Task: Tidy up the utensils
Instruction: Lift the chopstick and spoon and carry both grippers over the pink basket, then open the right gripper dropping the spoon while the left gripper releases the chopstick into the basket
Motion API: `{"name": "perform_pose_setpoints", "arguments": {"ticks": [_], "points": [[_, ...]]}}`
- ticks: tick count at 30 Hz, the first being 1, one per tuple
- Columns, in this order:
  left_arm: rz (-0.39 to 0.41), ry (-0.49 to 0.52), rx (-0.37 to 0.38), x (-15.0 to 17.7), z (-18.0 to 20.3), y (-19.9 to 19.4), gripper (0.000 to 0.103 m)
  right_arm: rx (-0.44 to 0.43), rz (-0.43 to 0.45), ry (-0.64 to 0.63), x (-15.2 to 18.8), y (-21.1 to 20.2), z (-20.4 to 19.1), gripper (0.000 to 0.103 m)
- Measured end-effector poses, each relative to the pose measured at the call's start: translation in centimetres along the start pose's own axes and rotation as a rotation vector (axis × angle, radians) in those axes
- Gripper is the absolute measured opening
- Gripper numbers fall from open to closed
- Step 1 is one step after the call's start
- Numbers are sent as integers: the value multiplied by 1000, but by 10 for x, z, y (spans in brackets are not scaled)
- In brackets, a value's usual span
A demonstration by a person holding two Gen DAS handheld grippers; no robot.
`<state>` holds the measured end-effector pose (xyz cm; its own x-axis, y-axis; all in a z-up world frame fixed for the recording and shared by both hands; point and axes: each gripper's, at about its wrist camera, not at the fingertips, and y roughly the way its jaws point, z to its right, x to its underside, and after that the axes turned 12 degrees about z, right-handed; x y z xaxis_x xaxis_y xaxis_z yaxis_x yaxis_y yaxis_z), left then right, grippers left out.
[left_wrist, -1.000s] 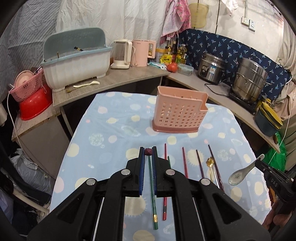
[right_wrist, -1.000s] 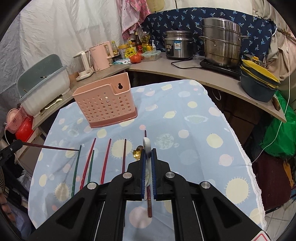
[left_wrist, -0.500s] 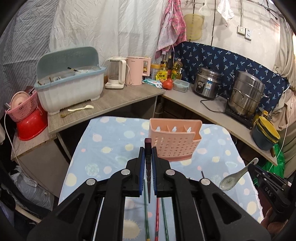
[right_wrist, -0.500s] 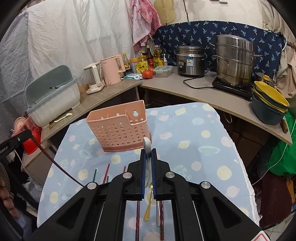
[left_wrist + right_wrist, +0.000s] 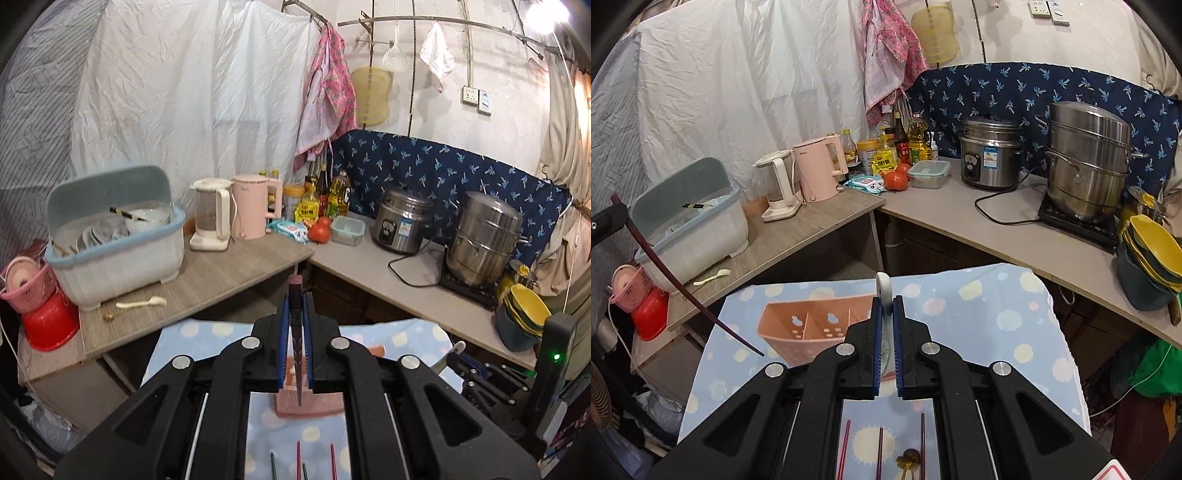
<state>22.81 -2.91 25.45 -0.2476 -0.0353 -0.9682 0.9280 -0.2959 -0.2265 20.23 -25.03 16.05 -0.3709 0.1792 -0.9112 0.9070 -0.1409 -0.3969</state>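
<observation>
The tabletop (image 5: 1015, 325) carries the pink holder (image 5: 812, 328), ready below for drop-in. Loose chopsticks (image 5: 879, 458) lie nearer on the cloth, unsorted. The left claw (image 5: 295, 321) is clamped on a dark chopstick (image 5: 295, 332); the right claw (image 5: 885, 325) pinches a white spoon (image 5: 883, 291), both lifted above the holder.

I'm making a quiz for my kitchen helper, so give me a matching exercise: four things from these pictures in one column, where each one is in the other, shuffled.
Things:
1. dark chopstick
2. white spoon
3. pink holder
4. tomato

Places:
A. on the dotted cloth
B. in the right gripper
C. on the counter by the bottles
D. in the left gripper

Pairs: 1-D, 2-B, 3-A, 4-C
</observation>
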Motion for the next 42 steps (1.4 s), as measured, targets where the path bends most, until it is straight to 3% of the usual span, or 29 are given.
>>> {"name": "perform_pose_setpoints", "arguments": {"ticks": [7,17,27,29,31,33,42], "points": [[-7,12,-11,-9,3,50,7,6,-26,-16,-11,52,-12,6],[-109,-4,-31,37,-13,107,7,22,-119,-38,21,111,-19,6],[-187,-35,-49,72,-27,130,7,40,-161,-58,46,140,-21,7],[-184,-42,-62,74,-29,129,14,68,-138,-61,47,136,-20,33],[-189,-43,-77,75,-31,129,43,78,-113,-58,45,131,-19,46],[-173,-54,-93,75,-32,125,47,85,-102,-63,43,126,-18,46],[-177,-66,-99,81,-39,106,47,77,-96,-54,45,98,-12,46]]}}
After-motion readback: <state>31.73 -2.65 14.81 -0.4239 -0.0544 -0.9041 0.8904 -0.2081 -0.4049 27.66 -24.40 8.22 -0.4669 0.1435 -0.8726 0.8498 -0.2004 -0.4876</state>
